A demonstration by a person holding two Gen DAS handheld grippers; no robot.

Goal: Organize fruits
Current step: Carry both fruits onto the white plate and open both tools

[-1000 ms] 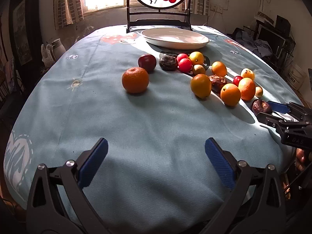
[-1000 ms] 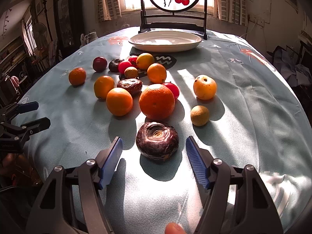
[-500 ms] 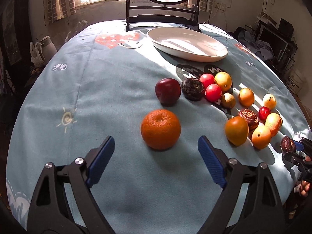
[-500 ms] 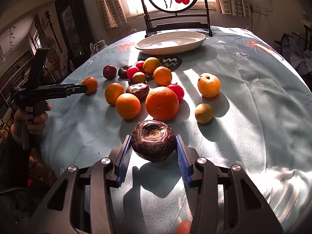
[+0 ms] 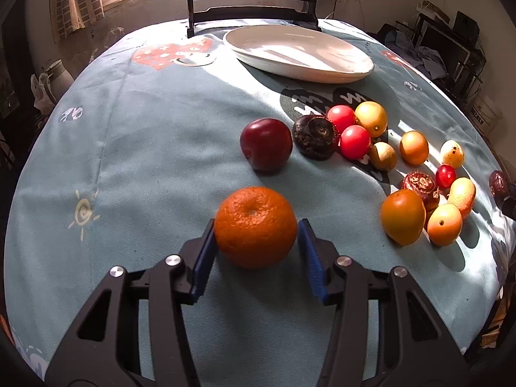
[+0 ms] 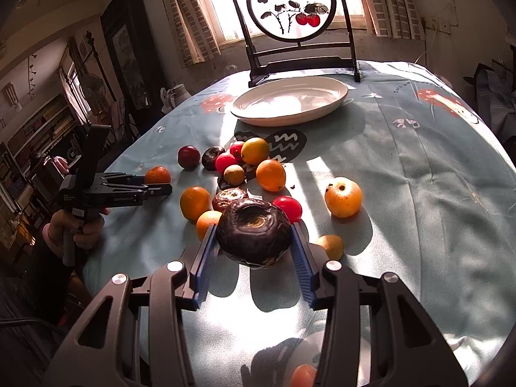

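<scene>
My left gripper (image 5: 255,251) has just been closing; blue pads now sit vs both sides of the mandarin (image 5: 255,226) on the blue cloth (image 5: 129,161). Dark red plum (image 5: 266,143) just beyond. More fruit clustered to the right. White plate (image 5: 298,53) at far edge.

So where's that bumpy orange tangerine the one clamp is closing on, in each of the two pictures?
Left wrist view: the tangerine sits low in the middle, between the left gripper's blue pads, which have just been closing on it.
Right wrist view: it is small at the left edge of the fruit, at the tips of that same gripper.
Shared landmark: the white plate at the table's far end.
</scene>
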